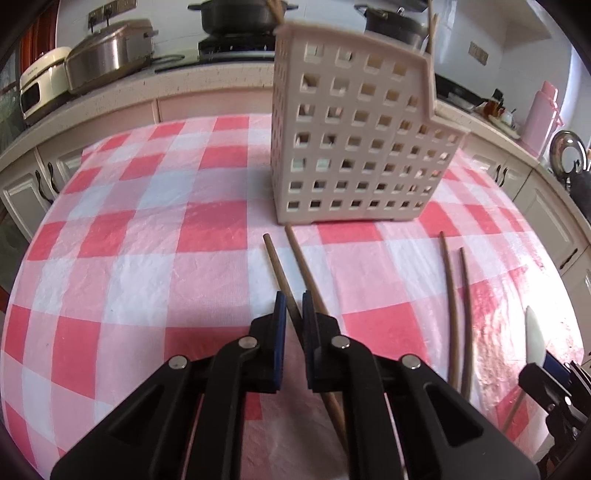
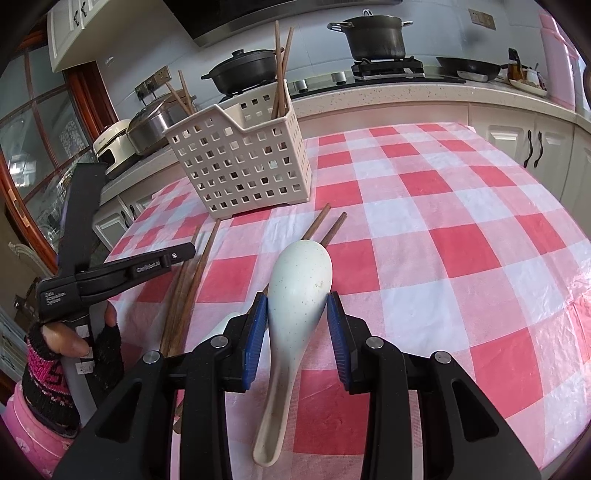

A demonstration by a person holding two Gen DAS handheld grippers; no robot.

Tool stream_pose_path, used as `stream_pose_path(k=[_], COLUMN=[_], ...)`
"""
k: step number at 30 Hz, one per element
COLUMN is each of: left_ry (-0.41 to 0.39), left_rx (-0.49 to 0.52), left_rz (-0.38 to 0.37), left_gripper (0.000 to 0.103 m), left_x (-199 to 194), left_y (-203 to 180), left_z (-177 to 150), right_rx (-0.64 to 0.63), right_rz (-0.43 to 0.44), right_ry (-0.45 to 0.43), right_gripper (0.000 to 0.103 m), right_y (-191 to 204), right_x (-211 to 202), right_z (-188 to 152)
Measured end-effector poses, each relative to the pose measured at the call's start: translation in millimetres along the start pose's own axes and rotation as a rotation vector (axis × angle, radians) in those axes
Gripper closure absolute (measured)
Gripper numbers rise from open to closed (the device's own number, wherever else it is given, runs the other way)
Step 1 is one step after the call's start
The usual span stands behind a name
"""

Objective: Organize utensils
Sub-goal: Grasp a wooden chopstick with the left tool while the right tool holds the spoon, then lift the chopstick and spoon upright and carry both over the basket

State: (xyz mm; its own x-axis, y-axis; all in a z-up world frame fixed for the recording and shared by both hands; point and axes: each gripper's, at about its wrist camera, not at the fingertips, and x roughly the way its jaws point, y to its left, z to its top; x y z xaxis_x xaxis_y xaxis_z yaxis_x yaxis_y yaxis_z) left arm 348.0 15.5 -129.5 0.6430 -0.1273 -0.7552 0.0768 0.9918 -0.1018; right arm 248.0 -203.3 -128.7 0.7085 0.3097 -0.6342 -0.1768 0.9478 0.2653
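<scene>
- Standing upright on the checked tablecloth (image 1: 147, 236) is a beige perforated utensil caddy (image 1: 354, 147), taken as the landmark; wooden chopsticks (image 2: 281, 74) are seen rising from its compartments in the right wrist view.
- Left gripper (image 1: 293, 325): the jaws are drawn nearly together on a brown wooden chopstick (image 1: 277, 266), which passes between the blue pads. This chopstick lies just in front of the caddy, its far tip close to the caddy's base.
- Second chopstick (image 1: 301, 258): laid beside the first, crossing under the left gripper's right-hand finger, its tip almost touching the caddy's foot.
- Chopstick pair (image 1: 456, 302): laid side by side on the cloth, in front of the caddy and to the right of the gripped one.
- Right gripper (image 2: 297, 321): partly closed around a white ceramic soup spoon (image 2: 299, 288), gripped at the narrowing of the bowl; the bowl points toward the caddy and the handle runs back between the fingers.
- Person's hand (image 2: 70, 343): wearing a knitted fingerless glove, wrapped around the left gripper's handle.
- Behind the caddy: a countertop with a stove and dark pots (image 2: 373, 35).
</scene>
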Motion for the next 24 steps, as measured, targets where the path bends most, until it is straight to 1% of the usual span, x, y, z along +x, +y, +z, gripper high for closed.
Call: stream_pose_path(k=[4, 8, 11, 18, 24], left_ry=[-0.058, -0.147, -0.195, -0.335, -0.401], left_rx=[-0.002, 0.004, 0.004, 0.029, 0.054], left_rz=[-0.032, -0.069, -0.084, -0.093, -0.102], left_gripper=[0.095, 0.096, 0.097, 0.097, 0.097], left_x=[-26.6, -66.2, -90.0, -148.4, -181.2], left_y=[-5.3, -13.2, -17.9, -31.0, -38.7], left_z=[2.2, 3.1, 1.2, -20.6, -41.7], right_rx=[-0.011, -0.025, -0.039, -0.077, -0.09], right_rz=[-0.003, -0.002, 0.002, 0.009, 0.006], right_ry=[-0.018, -0.048, -0.068, -0.105, -0.137], right_gripper=[0.071, 0.071, 0.071, 0.071, 0.071], right_y=[3.5, 8.8, 14.6, 30.3, 36.4], right_x=[-6.7, -16.5, -24.9, -44.1, -58.1], right_z=[3.4, 8.8, 11.5, 9.3, 7.3])
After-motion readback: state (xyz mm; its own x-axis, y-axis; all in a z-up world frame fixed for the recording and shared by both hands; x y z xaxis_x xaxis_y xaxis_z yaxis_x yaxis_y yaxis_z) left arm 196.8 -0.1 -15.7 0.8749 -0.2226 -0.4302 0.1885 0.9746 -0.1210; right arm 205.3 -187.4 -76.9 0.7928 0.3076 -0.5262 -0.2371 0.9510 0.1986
